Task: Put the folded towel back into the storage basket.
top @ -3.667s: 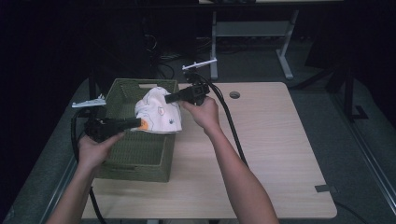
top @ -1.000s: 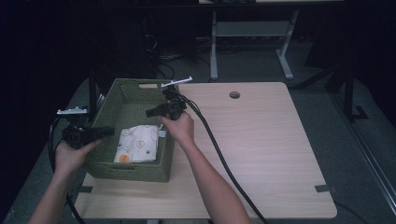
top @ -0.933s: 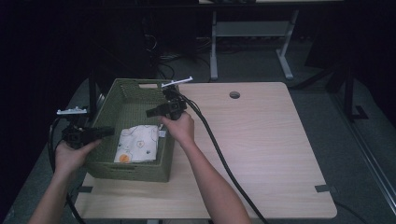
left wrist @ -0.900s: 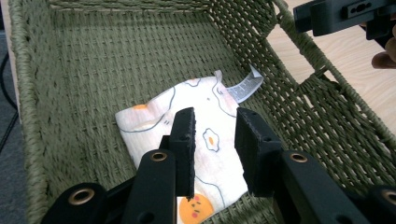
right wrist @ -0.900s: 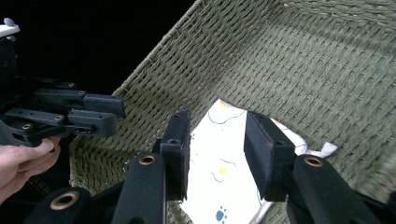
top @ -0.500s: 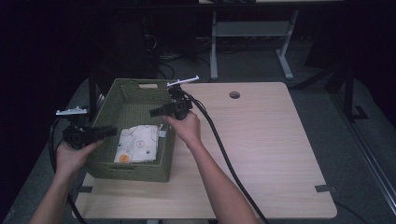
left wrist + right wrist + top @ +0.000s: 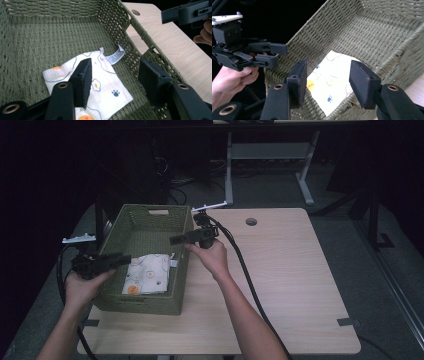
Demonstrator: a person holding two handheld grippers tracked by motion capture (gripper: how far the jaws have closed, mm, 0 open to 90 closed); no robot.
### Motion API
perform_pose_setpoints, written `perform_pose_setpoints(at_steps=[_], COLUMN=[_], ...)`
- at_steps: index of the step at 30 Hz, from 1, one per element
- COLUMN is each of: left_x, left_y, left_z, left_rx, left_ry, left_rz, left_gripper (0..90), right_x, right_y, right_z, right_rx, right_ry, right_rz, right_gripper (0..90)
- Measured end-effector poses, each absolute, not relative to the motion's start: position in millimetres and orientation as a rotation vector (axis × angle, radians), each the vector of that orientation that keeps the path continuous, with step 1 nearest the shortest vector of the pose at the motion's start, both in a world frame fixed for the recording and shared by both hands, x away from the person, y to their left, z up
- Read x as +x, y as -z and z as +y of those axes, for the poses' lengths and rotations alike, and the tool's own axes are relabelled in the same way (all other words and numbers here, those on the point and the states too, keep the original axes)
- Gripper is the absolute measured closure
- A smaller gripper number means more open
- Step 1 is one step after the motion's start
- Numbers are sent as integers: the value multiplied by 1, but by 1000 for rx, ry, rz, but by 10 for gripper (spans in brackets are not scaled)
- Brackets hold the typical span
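A green woven basket (image 7: 140, 302) stands on the left part of the wooden table. A folded white cloth (image 7: 147, 272) printed with eggs and paws lies flat on its bottom, a grey tag at one corner. My left gripper (image 7: 125, 260) hangs over the basket's left rim, open, and its jaws have just been opening with nothing between them. In the left gripper view the cloth (image 7: 105, 75) lies below the left gripper (image 7: 115, 63). My right gripper (image 7: 175, 240) hovers above the right rim, open; its jaws have also just been opening, empty. The right gripper view looks past the right gripper (image 7: 328, 64) down at the cloth (image 7: 332, 77).
The bare tabletop (image 7: 290, 270) stretches to the right of the basket, with a round cable hole (image 7: 251, 221) near its far edge. A thick black cable (image 7: 245, 270) trails from the right gripper across the table. A grey tape strip (image 7: 348, 322) sits at the near right corner.
The cloth, held up above the basket by both grippers before, now lies flat inside it. The right gripper has drawn back to the right, over the basket's right rim.
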State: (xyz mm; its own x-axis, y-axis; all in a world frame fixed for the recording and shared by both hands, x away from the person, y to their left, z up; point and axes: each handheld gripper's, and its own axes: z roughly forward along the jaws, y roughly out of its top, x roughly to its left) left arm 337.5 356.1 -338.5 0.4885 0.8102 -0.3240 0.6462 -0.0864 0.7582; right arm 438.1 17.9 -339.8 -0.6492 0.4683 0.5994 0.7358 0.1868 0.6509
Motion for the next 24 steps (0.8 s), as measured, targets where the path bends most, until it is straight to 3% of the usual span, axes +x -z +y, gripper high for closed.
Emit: perform_pose_setpoints(at_steps=[24], left_x=[339], left_y=[325], left_z=[293], left_rx=[1832], left_ry=[-230], left_rz=[1170], left_gripper=[333], right_x=[427], right_y=[337], right_z=[-53], right_rx=[-1184], right_ry=[1526], right_rz=[-2172], right_gripper=[401])
